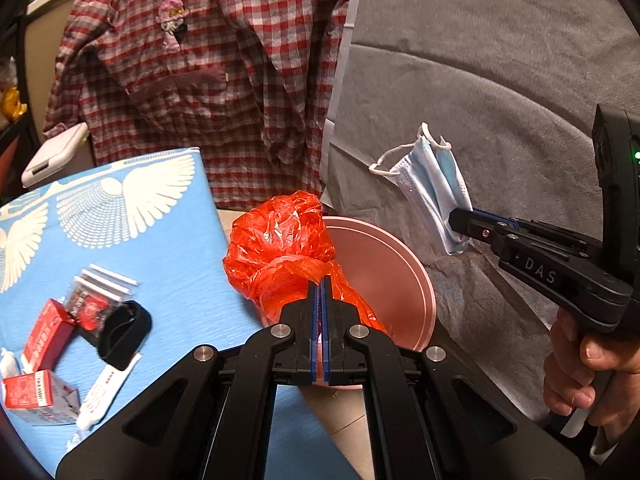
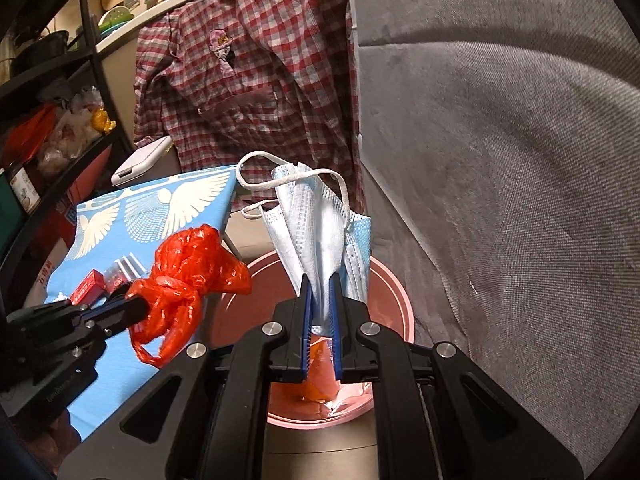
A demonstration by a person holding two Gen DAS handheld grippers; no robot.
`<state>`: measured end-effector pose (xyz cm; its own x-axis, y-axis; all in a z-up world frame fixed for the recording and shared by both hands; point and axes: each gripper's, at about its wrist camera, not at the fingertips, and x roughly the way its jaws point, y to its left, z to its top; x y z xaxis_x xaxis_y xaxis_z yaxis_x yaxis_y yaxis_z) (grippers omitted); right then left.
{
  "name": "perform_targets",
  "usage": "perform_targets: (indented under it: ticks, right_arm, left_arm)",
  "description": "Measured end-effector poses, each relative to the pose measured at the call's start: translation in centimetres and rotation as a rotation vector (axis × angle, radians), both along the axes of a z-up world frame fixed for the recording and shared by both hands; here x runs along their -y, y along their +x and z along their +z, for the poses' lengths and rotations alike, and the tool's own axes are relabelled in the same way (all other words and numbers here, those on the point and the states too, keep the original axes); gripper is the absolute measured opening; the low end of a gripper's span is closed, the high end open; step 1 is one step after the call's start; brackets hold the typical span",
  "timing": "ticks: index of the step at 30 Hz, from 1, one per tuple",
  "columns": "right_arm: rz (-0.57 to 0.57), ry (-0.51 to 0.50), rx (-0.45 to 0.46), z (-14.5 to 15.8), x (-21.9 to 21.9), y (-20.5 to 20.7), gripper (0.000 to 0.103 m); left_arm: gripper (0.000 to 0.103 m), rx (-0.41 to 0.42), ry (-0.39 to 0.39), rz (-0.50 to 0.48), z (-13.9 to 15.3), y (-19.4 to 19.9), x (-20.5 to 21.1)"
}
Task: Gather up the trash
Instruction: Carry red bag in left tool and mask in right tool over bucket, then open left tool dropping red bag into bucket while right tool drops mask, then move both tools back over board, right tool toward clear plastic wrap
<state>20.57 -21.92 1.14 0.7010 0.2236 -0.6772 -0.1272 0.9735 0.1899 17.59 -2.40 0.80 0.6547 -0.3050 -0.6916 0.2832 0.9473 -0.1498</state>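
Note:
My left gripper (image 1: 320, 280) is shut on a crumpled red plastic bag (image 1: 280, 248) and holds it over the left rim of a pink trash bin (image 1: 404, 276). In the right wrist view the left gripper (image 2: 142, 304) shows at the left with the red bag (image 2: 188, 272). My right gripper (image 2: 320, 280) is shut on a blue face mask (image 2: 320, 224) above the pink bin (image 2: 394, 300), which holds some orange and clear wrappers. In the left wrist view the right gripper (image 1: 456, 218) holds the mask (image 1: 436, 184) above and right of the bin.
A blue table with white wing patterns (image 1: 160, 216) stands left of the bin, with red-and-white boxes (image 1: 44, 336), a tube and a black clip (image 1: 124, 332). A plaid shirt (image 1: 208, 60) hangs behind. A grey sofa (image 1: 500, 80) fills the right.

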Motion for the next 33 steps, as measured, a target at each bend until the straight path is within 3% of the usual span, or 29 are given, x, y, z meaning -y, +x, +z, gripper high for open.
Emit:
perform_targets:
  ticks: [7, 9, 11, 17, 33]
  right_arm:
    - [0.01, -0.025, -0.02, -0.6, -0.6, 0.5, 0.014]
    - [0.004, -0.046, -0.032, -1.0, -0.8, 0.7, 0.022]
    - [-0.011, -0.052, -0.033, -1.0, -0.7, 0.7, 0.037]
    - [-0.018, -0.051, -0.032, -0.8, -0.7, 0.4, 0.038]
    - [-0.004, -0.025, 0.08, 3.3, -2.9, -3.2, 0.039]
  left_arm:
    - [0.001, -0.036, 0.004, -0.019, -1.4, 1.1, 1.1]
    - [0.004, -0.047, 0.01, -0.012, -1.7, 1.3, 1.1]
    - [0.016, -0.05, 0.005, 0.004, -1.7, 1.4, 0.7]
    - [0.017, -0.034, -0.023, 0.035, -0.7, 1.1, -0.8]
    - [0.017, 0.06, -0.042, 0.113, 3.8, -2.9, -6.6]
